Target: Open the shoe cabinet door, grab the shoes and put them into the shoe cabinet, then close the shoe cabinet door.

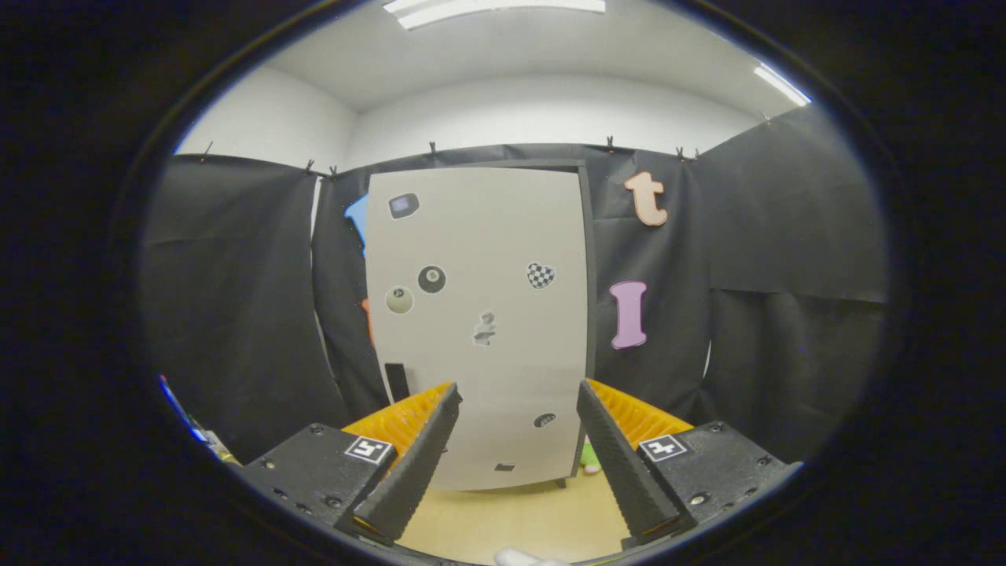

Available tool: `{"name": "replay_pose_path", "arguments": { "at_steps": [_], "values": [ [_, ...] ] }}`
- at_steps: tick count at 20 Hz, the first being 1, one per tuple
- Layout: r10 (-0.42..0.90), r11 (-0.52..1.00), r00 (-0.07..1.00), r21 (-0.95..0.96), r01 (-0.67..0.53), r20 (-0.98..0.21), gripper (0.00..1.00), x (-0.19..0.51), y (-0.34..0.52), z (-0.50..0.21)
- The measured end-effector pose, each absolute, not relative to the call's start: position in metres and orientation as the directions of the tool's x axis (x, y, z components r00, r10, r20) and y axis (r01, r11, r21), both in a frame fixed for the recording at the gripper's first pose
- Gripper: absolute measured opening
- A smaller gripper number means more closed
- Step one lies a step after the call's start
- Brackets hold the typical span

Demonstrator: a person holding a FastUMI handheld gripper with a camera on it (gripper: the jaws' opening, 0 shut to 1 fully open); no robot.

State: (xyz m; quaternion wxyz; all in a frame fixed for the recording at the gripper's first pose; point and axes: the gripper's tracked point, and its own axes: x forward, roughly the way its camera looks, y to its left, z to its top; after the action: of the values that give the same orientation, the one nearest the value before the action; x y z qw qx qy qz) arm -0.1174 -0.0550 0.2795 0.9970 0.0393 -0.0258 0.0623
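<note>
Tall pale shoe cabinet stood ahead, flat sticker-dotted door shut, contents hidden, gripper fingers spread apart, empty, above light wooden floor.

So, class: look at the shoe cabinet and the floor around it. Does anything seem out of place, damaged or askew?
Nothing looks damaged or askew. The shoe cabinet door is shut and sits straight, dotted with stickers. The one stray item is something small and green on the floor by the cabinet's lower right corner, too hidden to identify. The gripper has its jaws open and empty, short of the door.
</note>
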Motion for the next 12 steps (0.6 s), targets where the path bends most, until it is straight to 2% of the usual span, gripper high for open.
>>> {"name": "replay_pose_path", "arguments": {
  "at_steps": [12],
  "values": [
    [0.088,0.994,0.994,0.056,-0.092,0.064,0.99,-0.12,-0.032,0.285]
  ]
}}
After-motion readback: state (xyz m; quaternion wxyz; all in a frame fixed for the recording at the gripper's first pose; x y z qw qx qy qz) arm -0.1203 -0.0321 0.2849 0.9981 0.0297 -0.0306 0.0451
